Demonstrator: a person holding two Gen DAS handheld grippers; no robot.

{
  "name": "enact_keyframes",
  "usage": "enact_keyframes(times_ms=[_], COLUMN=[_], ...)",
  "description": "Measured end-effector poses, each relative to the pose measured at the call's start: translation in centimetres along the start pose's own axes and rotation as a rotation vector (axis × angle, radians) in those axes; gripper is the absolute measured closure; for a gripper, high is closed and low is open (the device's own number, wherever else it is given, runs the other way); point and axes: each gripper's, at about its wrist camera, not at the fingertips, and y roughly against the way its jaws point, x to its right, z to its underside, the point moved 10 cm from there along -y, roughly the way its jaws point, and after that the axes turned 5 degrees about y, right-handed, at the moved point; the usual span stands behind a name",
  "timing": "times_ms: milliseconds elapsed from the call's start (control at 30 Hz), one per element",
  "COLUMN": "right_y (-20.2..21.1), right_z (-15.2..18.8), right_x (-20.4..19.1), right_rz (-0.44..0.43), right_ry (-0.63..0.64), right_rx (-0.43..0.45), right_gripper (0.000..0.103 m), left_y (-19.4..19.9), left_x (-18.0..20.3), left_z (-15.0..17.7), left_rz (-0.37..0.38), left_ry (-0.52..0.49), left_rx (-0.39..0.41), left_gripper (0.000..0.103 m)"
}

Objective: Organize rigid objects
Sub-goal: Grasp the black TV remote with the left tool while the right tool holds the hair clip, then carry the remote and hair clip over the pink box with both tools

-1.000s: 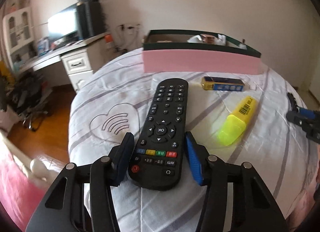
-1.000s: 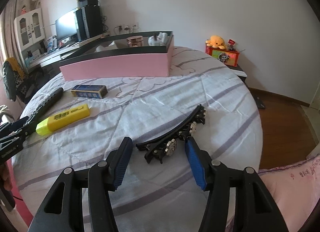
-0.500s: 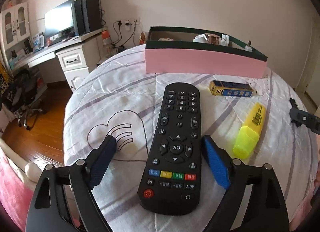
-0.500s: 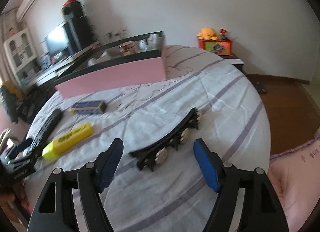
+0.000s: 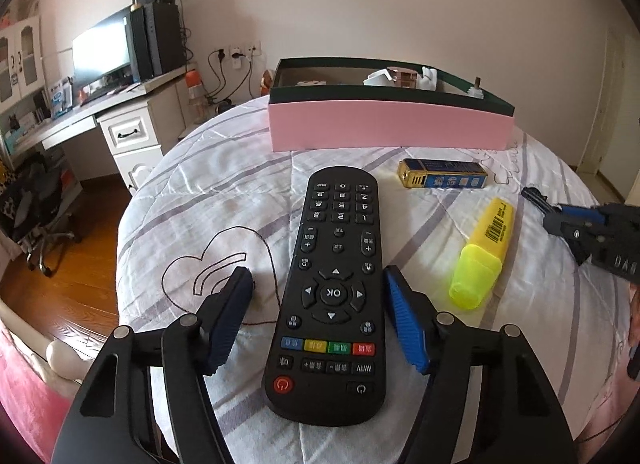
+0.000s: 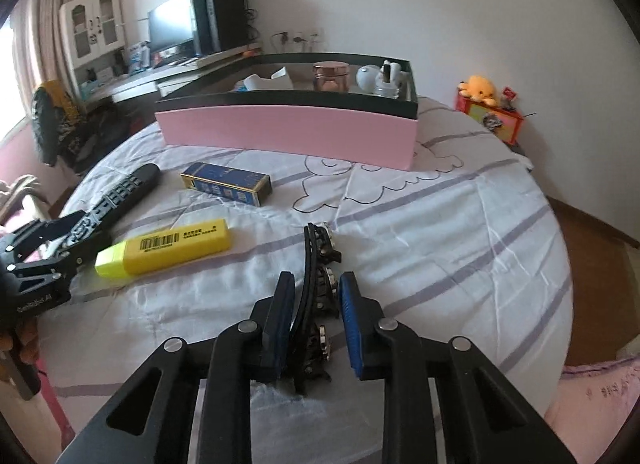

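Observation:
A black remote (image 5: pixel 336 264) lies on the white striped bedcover between the jaws of my left gripper (image 5: pixel 318 272). Its jaws are closing; the right pad is at the remote's edge, while a gap shows at the left pad. My right gripper (image 6: pixel 316 278) is shut on a curved black hair clip (image 6: pixel 316 248) with metal studs, resting on the cover. A yellow highlighter (image 6: pixel 172 246) and a blue and gold box (image 6: pixel 226 183) lie between the two grippers. Behind them stands a pink box (image 6: pixel 288 132) with a dark rim, holding jars and bottles.
The round bed drops off to a wood floor (image 5: pixel 60 296) on the left and at the right. A desk with a monitor (image 5: pixel 104 56) stands beyond the left edge. An orange plush (image 6: pixel 480 89) sits on a red box by the wall.
The left jaws spread wide around the remote, then narrowed again. The right gripper slid forward over the hair clip and shut on it.

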Motion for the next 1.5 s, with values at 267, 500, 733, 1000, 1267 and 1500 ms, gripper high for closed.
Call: enact_keyframes(times_ms=[267,500,733,1000,1267,1500], right_y=[-0.1,-0.1,-0.2,-0.2,0.1,0.3], right_z=[0.2,0.1,0.1,0.0,0.1,0.0], right_x=[0.1,0.2,0.2,0.0,0.0,0.5], right_rz=[0.051,0.047,0.046,0.077,0.087,0.027], right_ry=[-0.012,-0.010,-0.023,0.003,0.009,-0.051], right_rx=[0.017,0.032,0.033,0.037,0.049,0.049], right_gripper=[0.078,0.078,0.078,0.079,0.083,0.083], left_y=[-0.3,-0.2,-0.4,-0.3,0.0,0.7], left_x=[0.0,0.8,0.9,1.1,1.0,1.3], left_z=[-0.2,-0.4,-0.5,-0.5,-0.7,-0.5], left_rz=[0.020,0.038,0.059,0.049,0.041,0.065], left_ry=[-0.001,-0.031,-0.016,-0.023,-0.011,-0.001], left_rx=[-0.008,0.007,-0.005,0.010,0.011,0.002], left_gripper=[0.033,0.057,0.059,0.059,0.059,0.059])
